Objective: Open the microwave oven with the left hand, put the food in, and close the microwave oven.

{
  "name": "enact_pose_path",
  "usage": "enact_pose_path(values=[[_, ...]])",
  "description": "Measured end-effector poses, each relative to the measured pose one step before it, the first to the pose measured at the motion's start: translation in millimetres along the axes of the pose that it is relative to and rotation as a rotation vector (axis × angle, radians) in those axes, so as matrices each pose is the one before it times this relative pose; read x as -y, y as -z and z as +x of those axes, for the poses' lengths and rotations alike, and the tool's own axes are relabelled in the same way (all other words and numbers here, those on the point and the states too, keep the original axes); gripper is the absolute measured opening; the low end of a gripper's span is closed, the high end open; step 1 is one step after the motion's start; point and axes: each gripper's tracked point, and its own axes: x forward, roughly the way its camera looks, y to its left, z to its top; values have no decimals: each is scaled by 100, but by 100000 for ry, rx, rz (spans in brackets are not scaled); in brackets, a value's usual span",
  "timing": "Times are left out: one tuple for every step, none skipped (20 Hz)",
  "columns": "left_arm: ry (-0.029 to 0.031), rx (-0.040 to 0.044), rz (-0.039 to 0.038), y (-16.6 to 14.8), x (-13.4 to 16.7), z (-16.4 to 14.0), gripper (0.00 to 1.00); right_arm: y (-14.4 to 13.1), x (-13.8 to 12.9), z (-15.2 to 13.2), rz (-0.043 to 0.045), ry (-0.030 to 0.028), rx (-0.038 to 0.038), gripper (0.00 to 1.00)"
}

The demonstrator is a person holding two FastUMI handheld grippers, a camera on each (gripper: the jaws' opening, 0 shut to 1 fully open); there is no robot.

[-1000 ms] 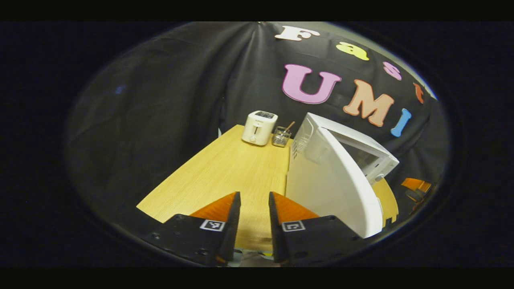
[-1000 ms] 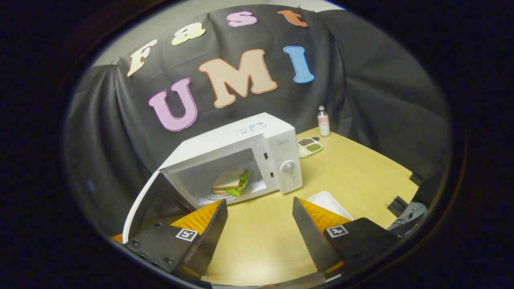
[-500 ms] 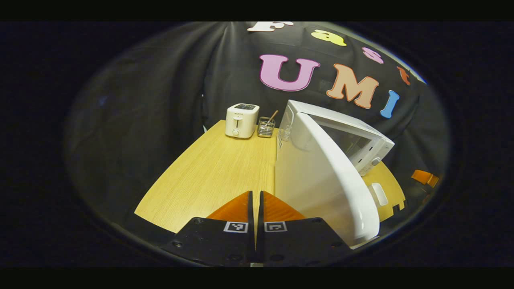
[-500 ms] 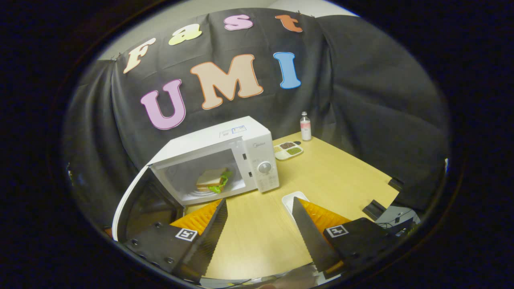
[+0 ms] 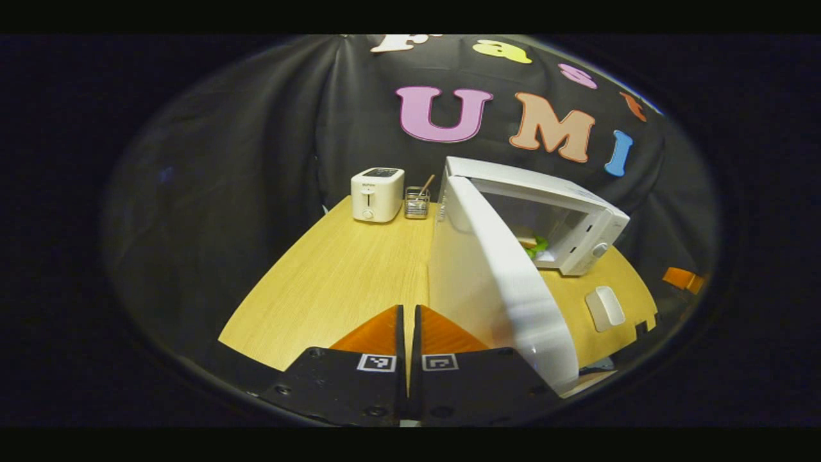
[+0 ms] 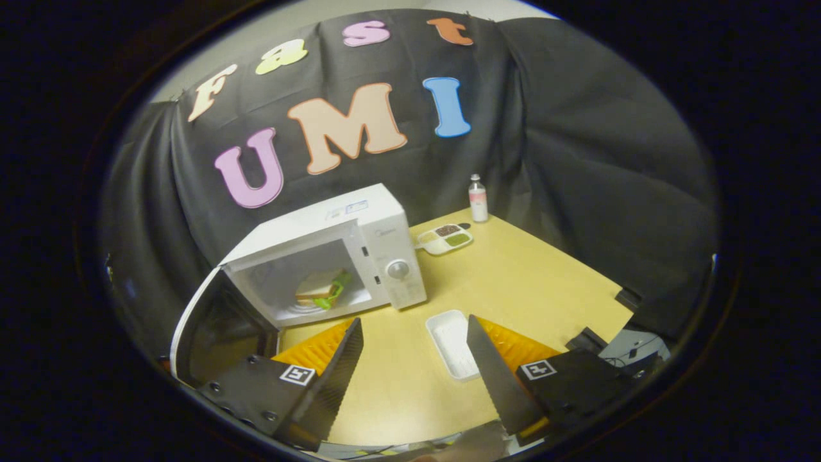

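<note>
The white microwave oven [image 6: 378,221] stands on the wooden table with its door [image 5: 500,282] swung wide open. Inside the cavity lies a sandwich [image 6: 319,287] with green lettuce, also glimpsed past the door edge as the sandwich [image 5: 533,244] in the left gripper view. My left gripper [image 5: 408,314] is shut with nothing between its fingers, just left of the door's outer face. My right gripper [image 6: 414,333] stands open and empty over the table in front of the oven. The open door [image 6: 205,321] sits at its left.
A white toaster [image 5: 376,194] and a wire utensil holder [image 5: 417,205] stand at the table's far end. An empty white tray [image 6: 452,343] lies by my right gripper. A sauce dish [image 6: 442,239] and a small bottle [image 6: 477,199] sit beyond the oven. Table edges are near.
My left gripper went from open to shut and shifted left, so the oven interior now shows past the door. My right gripper drew back from the oven; the white tray came into fuller view.
</note>
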Motion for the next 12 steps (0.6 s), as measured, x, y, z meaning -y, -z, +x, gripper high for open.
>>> enact_pose_path(values=[[-179, -654, -857, 232, 803, -1, 1, -413, 580, 298, 337, 106, -309, 100], [110, -283, -855, 172, 912, -112, 1, -387, 556, 302, -550, -235, -89, 100], [7, -540, -629, 199, 929, 38, 1, -468, 406, 239, -1004, -434, -52, 100], [64, -471, -510, 172, 1049, 160, 1, -307, 507, 228, -988, -543, -2, 100], [193, -54, -263, 95, 1117, -35, 1, -528, 476, 234, -725, -531, 610, 100], [231, 79, -194, 47, 1127, 174, 1, -679, 674, 201, -486, -481, 778, 100], [251, 180, -186, -117, 1209, 178, 2, -590, 567, 121, -84, -567, 647, 100], [579, 360, -97, -53, 1134, 87, 2, -507, 536, 292, -45, -379, 757, 100], [576, 513, -79, -126, 1140, 146, 3, -581, 594, 261, 80, -220, 740, 92], [215, 432, 67, -186, 1221, 211, 1, -557, 674, 256, -78, -265, 1101, 92], [437, 502, 341, -128, 1017, 171, 0, -602, 554, 119, -124, -422, 1179, 92], [735, 228, 220, -129, 1060, 476, 0, -481, 531, 191, -390, -442, 915, 100]])
